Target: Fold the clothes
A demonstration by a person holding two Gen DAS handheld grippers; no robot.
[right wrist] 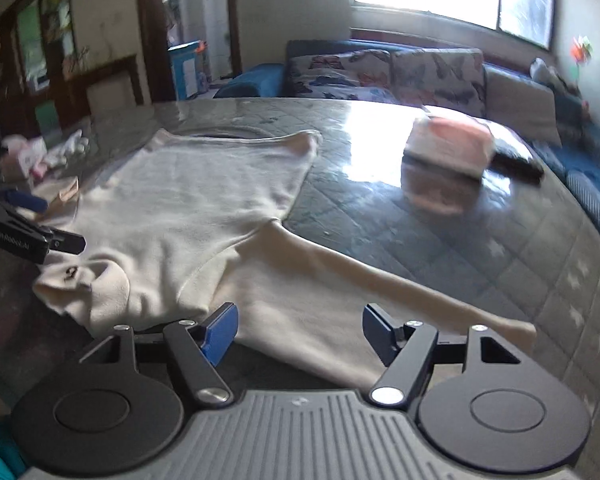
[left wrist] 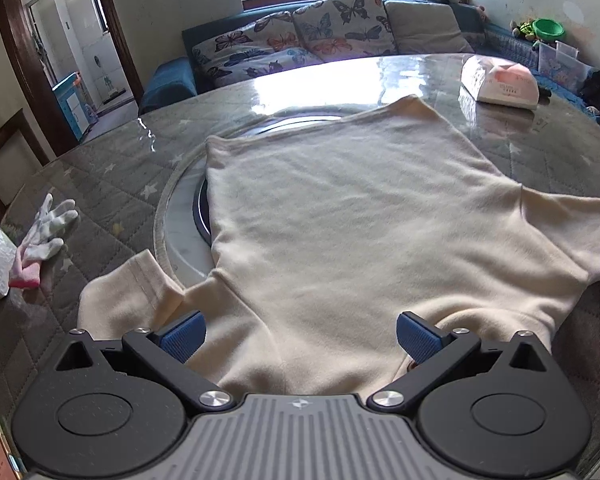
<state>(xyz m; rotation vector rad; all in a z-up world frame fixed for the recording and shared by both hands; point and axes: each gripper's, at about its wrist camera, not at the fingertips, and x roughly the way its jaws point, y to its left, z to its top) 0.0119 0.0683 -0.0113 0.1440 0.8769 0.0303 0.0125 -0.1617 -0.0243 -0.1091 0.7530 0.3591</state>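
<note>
Cream long-sleeved top lies spread flat on the round table, hem toward the sofa, collar at the near edge; body covers most of the turntable in the table's middle; no fold in the body visible yet, so the job looks barely begun.

Left gripper hangs over the collar end of the top, tongs wide apart, cloth below them but nothing pinched; it points down at the shoulder area; the short bit of sleeve on that side lies bunched just beside the top's body.

Right gripper sits over the other sleeve, which stretches straight out from the top across the table; tongs apart, pads clear of the fabric, nothing clamped; view is blurred, so fine contact is hard to read, but no cloth is lifted.

Away from the top: white glove near the table edge, pink-and-white packet well beyond the hem.

Judgement: all folds are left; sleeves need bringing in over the body, then the body doubled over; likely next is a pinch on the long sleeve, though neither gripper has a hold now.
</note>
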